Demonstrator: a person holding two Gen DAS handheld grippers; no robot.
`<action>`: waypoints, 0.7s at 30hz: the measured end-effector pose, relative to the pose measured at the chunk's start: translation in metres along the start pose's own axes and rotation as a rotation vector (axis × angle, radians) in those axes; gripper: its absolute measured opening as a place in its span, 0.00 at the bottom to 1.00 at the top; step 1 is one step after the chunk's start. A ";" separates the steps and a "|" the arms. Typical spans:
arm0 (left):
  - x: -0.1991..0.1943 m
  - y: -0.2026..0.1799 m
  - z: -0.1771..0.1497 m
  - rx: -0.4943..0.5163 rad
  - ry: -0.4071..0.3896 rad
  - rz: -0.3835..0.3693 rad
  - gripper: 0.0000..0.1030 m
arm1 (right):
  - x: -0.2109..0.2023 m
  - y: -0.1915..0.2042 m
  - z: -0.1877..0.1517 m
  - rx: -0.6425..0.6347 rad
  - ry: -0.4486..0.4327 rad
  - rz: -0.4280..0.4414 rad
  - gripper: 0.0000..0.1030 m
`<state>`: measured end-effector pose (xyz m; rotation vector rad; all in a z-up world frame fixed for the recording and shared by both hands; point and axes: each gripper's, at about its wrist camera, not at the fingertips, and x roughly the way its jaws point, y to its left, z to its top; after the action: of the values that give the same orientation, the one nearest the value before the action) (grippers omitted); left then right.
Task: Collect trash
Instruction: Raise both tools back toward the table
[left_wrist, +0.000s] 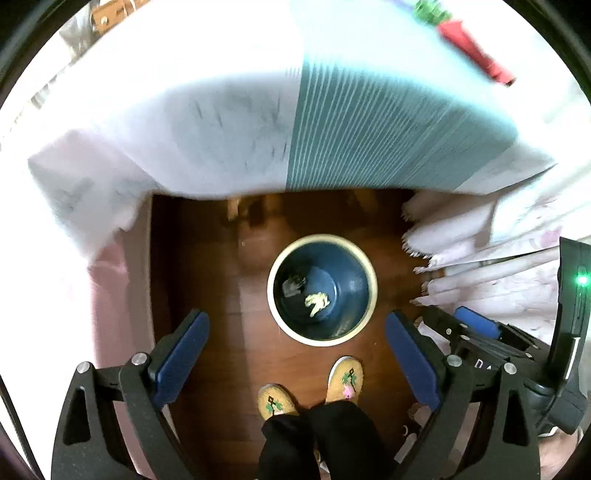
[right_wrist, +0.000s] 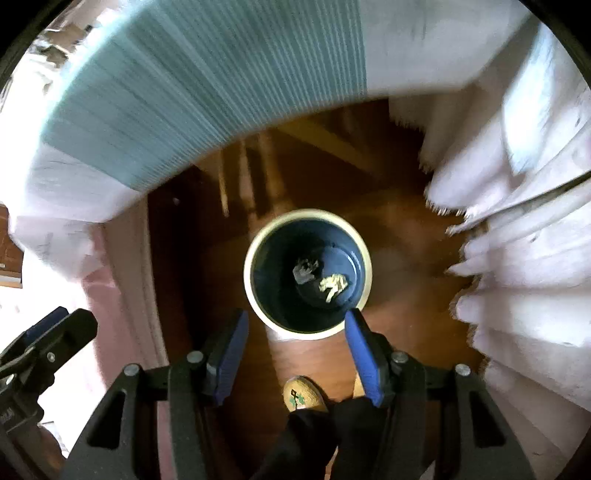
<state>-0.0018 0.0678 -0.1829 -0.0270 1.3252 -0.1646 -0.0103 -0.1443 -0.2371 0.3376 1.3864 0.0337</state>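
Trash, a crumpled yellowish paper wad (right_wrist: 333, 287) beside a grey scrap, sits in the round dark-blue cream-rimmed bin (right_wrist: 258, 236) mid-frame, straight below both grippers, right gripper (right_wrist: 295, 354) and left gripper (left_wrist: 297, 363) parted, empty.

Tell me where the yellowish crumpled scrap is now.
The yellowish crumpled scrap lies on the bottom of the round dark-blue bin with the cream rim, just right of a grey crumpled piece.

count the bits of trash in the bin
2. A dark grey crumpled piece lies on the bottom of the bin, and a pale yellow crumpled piece lies right beside it. Nothing else shows inside.
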 end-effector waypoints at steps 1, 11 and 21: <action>-0.016 -0.001 0.001 0.010 -0.017 -0.003 0.93 | -0.020 0.007 0.000 -0.012 -0.021 0.004 0.53; -0.161 -0.019 0.021 0.112 -0.188 -0.046 0.93 | -0.159 0.054 0.002 -0.069 -0.190 0.026 0.53; -0.257 -0.023 0.028 0.214 -0.352 -0.062 0.93 | -0.254 0.076 0.001 -0.095 -0.361 -0.004 0.53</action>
<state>-0.0369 0.0780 0.0739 0.0814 0.9512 -0.3386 -0.0450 -0.1279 0.0255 0.2475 1.0243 0.0338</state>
